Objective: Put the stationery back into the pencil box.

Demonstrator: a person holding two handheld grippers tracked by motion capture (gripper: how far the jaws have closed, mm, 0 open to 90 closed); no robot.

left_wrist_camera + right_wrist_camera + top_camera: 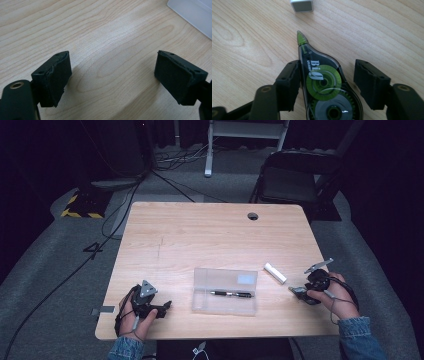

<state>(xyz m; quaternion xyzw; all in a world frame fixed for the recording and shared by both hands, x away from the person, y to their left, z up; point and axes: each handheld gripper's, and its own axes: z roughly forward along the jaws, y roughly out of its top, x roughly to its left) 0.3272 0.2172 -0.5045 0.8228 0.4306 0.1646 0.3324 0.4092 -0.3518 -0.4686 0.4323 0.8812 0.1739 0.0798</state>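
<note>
We find the right gripper (300, 291) low over the table (210, 235) near its right edge, toward the near corner. In the right gripper view its jaws stand open around a correction-tape dispenser (324, 85): the left jaw touches or nearly touches the dispenser's side, and a clear gap shows between the right jaw and its body. The dispenser lies flat on the wood, its green tip pointing at a small white eraser (302, 5), near but apart from it. In the high view the eraser (275, 273) lies just right of a clear case (225, 291), which sits near the middle of the near edge with a pen (231, 294) inside, lid open.

The left gripper (165, 307) rests by the near left corner, jaws wide apart, with bare wood between them in the left gripper view; a corner of the case (192, 15) shows at the upper right.

We judge the step in hand to be the grasp on the dispenser, not yet closed. The next move calls for shutting the jaws squarely on its flanks, then lifting it across to the case. A skewed closure could pivot the rounded body out of the pads.
</note>
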